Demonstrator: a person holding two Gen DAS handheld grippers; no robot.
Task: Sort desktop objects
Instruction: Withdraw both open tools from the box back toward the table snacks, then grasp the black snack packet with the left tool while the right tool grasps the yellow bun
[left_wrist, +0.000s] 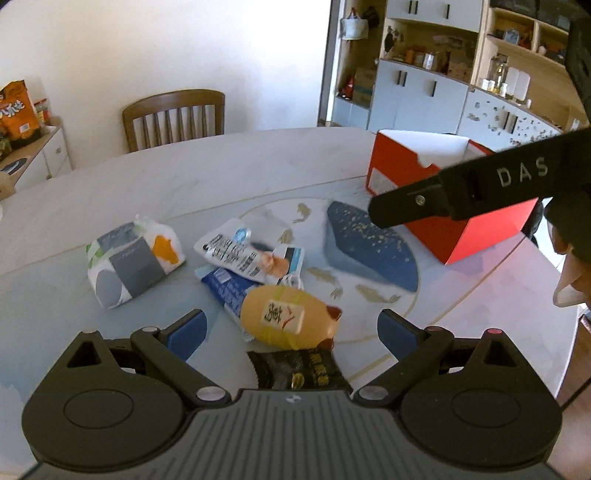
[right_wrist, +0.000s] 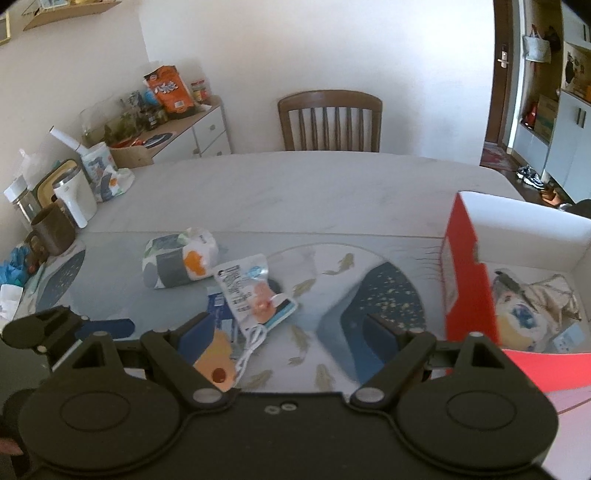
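Note:
My left gripper (left_wrist: 293, 330) is open above a pile of small items on the table. A yellow bottle (left_wrist: 291, 317) with a brown cap lies in the gap between its blue pads (left_wrist: 188, 332), untouched. A black packet (left_wrist: 299, 371) sits just below the bottle, and a white pouch (left_wrist: 240, 251), a blue packet (left_wrist: 227, 288) and a tissue pack (left_wrist: 133, 266) lie beyond it. My right gripper (right_wrist: 290, 332) is open and holds nothing, over the painted mat right of the pile. The red box (right_wrist: 469, 295) at the right holds several items (right_wrist: 535, 302).
A white cable (right_wrist: 251, 343) trails from the pile. Mugs and jars (right_wrist: 70, 199) crowd the table's left edge. A wooden chair (right_wrist: 328, 122) stands at the far side and a sideboard (right_wrist: 192, 129) by the wall. One finger (left_wrist: 406, 206) of the right gripper crosses in front of the box.

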